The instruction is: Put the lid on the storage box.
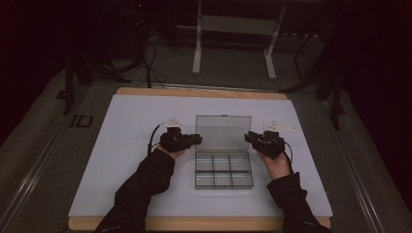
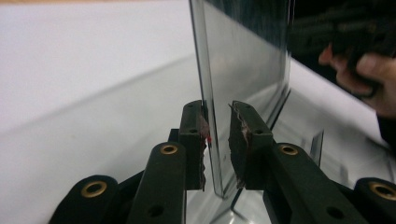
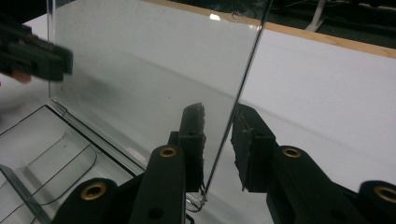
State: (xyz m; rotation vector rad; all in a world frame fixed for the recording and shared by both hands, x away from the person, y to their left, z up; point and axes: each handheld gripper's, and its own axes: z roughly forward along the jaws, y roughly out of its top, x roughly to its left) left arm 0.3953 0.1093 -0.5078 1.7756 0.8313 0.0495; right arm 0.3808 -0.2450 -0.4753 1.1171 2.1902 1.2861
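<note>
A clear compartment box (image 1: 224,170) sits at the centre of the white tabletop (image 1: 121,160), its lid (image 1: 223,132) standing upright at the box's far edge, long axis running left to right. The left gripper (image 1: 193,140) is at the lid's left edge, the right gripper (image 1: 250,137) at its right edge. In each gripper view the lid's edge stands between the jaws, which are apart and not yet clamped; the left pad looks to be touching or nearly so. Both hands are equally near. Judgement: the coming move turns on each pair closing across the thin lid.
</note>
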